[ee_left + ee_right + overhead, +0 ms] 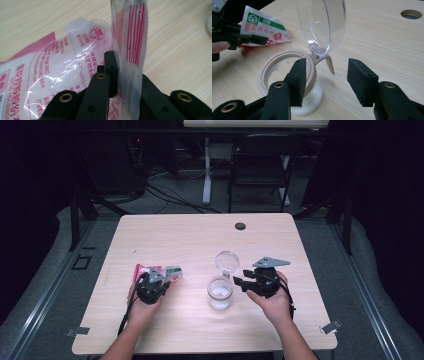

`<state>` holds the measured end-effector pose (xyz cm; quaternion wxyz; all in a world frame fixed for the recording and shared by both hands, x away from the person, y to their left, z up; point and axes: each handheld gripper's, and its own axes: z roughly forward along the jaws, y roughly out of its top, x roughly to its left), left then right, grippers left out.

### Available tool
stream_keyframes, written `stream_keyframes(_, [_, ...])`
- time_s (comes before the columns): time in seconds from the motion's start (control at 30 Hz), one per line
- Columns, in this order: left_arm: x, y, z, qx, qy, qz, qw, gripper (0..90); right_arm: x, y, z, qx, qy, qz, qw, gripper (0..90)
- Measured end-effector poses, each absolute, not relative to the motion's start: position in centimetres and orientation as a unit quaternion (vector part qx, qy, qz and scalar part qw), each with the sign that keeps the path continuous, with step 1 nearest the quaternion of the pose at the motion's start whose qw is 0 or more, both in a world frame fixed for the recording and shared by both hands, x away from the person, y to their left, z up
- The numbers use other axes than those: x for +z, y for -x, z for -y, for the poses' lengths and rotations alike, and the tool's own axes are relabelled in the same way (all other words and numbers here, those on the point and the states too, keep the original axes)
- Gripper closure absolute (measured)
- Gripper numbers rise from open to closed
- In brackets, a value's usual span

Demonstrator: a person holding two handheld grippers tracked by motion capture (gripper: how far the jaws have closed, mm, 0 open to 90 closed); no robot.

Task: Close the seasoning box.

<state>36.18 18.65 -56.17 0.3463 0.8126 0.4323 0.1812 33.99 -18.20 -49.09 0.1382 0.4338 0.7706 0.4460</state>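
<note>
A pink, white and green plastic bag (171, 271) of white powder lies at the front left of the table. My left gripper (159, 280) is shut on it; in the left gripper view the jaws pinch a raised fold of the bag (130, 37), with the gripper (120, 75) low in frame. A small clear jar (220, 295) with white powder in the bottom stands at the middle front, its clear hinged lid (227, 261) flipped up. My right gripper (239, 284) stands open just right of the jar. In the right gripper view, the gripper (327, 80) has its left jaw against the beige rim (268, 63).
The wooden table (200, 235) has a round cable hole (240, 226) near its far edge. A dark folding chair (260, 165) and a white desk leg (206, 170) stand on the floor beyond. Bare tabletop lies behind the jar and bag.
</note>
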Motion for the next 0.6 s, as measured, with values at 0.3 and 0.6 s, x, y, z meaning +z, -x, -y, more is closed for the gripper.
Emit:
stream_keyframes(0.3, [-55.6,-36.6,-20.8,0.123,-0.769,-0.477,0.409,90.0,-49.1,-34.0,18.2,0.445,-0.435,-0.771,0.138,49.6])
stream_keyframes(0.6, [-54.3,-36.3,-21.8,0.164,-0.761,-0.472,0.414,90.0,-49.1,-34.0,18.2,0.447,-0.435,-0.769,0.139,49.5])
